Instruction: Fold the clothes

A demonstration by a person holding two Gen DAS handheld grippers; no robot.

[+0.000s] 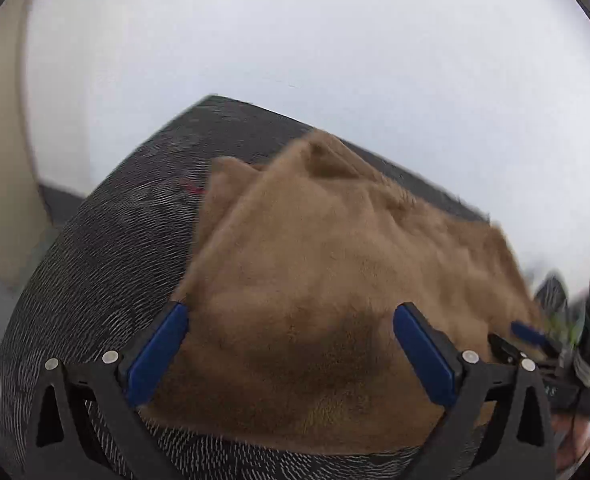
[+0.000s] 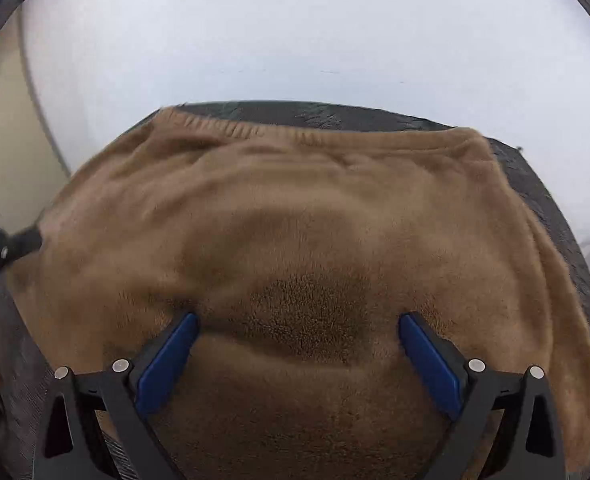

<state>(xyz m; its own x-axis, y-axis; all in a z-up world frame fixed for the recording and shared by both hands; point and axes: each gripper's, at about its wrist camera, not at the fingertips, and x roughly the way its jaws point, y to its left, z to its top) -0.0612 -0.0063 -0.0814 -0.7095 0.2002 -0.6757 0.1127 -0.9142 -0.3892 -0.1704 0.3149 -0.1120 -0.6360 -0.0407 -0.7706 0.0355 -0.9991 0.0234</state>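
Sweater (image 2: 295, 220) lies flat; ribbed hem (image 2: 231, 128) points away.

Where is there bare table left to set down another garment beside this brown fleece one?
The widest bare patch of the dark table lies left of the brown fleece garment, by the left gripper. Thin strips remain behind its ribbed hem and along its right edge. Around the right gripper, fleece covers everything.
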